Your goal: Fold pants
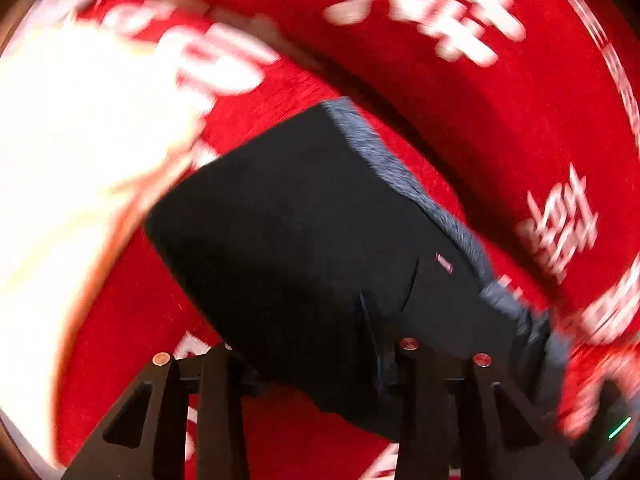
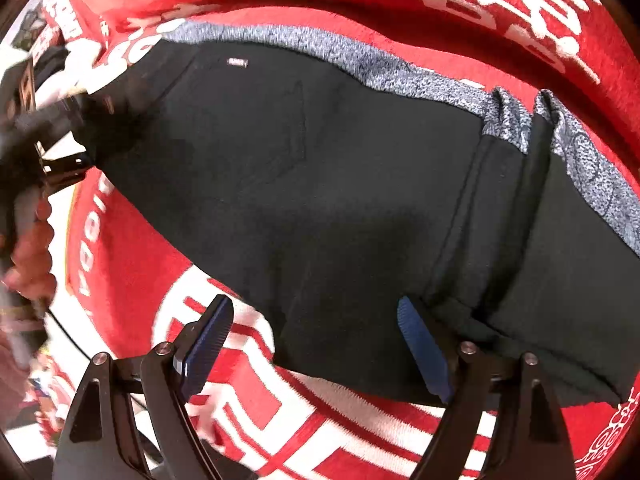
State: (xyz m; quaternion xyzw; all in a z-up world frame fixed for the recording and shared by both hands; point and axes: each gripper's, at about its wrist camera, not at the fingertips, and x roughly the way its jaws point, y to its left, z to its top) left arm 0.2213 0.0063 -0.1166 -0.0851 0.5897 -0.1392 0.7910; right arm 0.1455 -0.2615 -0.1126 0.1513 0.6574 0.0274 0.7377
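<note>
We see black pants (image 2: 320,184) lying on a red patterned cloth (image 2: 460,40). Our left gripper (image 1: 320,376) is clamped on their edge; our right gripper (image 2: 316,344) stands apart above them.

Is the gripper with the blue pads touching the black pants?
Cannot tell. In the right wrist view the right gripper stands wide open over the pants; one blue pad overlaps the cloth's edge, but whether it presses on it is unclear.
</note>
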